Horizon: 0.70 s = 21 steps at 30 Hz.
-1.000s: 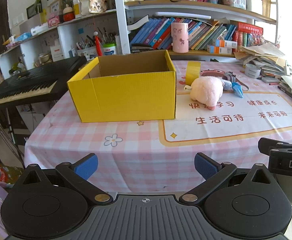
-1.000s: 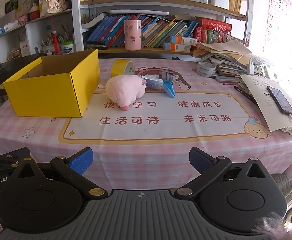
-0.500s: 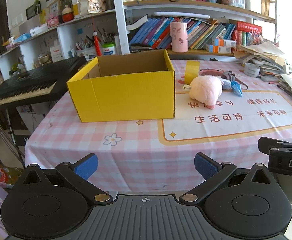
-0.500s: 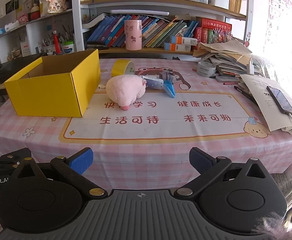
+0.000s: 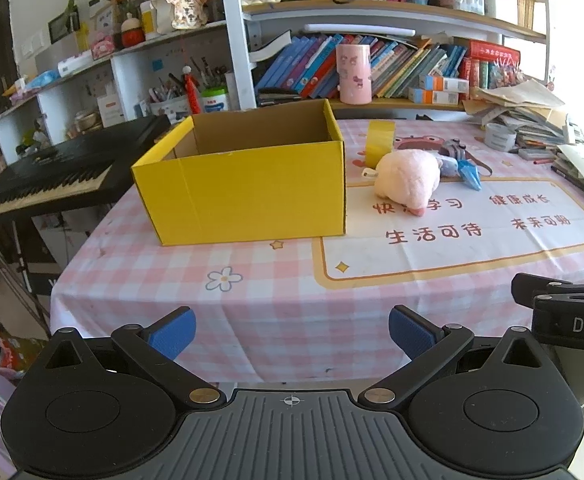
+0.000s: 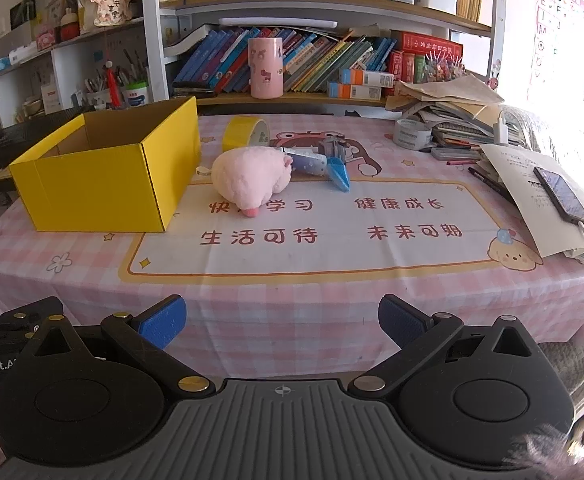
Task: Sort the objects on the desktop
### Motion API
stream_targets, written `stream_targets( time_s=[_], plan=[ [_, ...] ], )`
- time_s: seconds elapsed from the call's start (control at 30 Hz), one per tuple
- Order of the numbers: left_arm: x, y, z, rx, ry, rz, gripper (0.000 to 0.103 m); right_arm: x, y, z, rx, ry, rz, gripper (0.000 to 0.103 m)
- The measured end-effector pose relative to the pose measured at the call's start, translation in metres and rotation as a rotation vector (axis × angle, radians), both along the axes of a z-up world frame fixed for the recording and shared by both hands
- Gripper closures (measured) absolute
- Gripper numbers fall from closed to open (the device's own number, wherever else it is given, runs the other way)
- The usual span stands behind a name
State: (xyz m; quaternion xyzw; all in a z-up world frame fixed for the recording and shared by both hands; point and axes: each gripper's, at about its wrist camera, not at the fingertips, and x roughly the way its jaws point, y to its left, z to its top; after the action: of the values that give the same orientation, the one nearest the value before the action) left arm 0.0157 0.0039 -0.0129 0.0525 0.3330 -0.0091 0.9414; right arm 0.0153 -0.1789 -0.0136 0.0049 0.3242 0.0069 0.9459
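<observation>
Nothing grabbed yet, both grippers parked off the near edge of the bench.

Left gripper (image 5: pixel 292 332) and right gripper (image 6: pixel 282 320) both spread wide, holding nothing, well short of the clutter. Yellow box (image 6: pixel 104 168) open and apparently empty on the left side of the bench (image 6: pixel 292 300); pink plush (image 6: pixel 252 178) just beside its right wall, yellow tape roll (image 6: pixel 248 132) behind, blue-and-grey bits (image 6: pixel 324 162) bunched against the plush. Likely trouble: going for the plush and dragging those small bits along, or squishy fabric slipping out of a shallow pinch. Also easy to clip the box wall and shove the box on that smooth cloth.
</observation>
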Motion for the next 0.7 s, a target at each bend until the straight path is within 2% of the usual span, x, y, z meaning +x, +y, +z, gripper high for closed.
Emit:
stream_targets(
  time_s=[0.13,0.53,0.7],
  plan=[
    [-0.002,0.003,0.002,-0.038,0.0,-0.009,0.0,-0.002,-0.002,-0.002,0.008,0.003,0.007,0.0],
    [-0.002,-0.001,0.004,-0.016,0.005,-0.014,0.0,-0.007,-0.006,0.003,0.017,-0.001,0.011,0.0],
    [-0.003,-0.003,0.004,-0.01,0.0,-0.021,0.0,-0.012,-0.011,0.006,0.042,-0.029,0.009,0.0]
  ],
)
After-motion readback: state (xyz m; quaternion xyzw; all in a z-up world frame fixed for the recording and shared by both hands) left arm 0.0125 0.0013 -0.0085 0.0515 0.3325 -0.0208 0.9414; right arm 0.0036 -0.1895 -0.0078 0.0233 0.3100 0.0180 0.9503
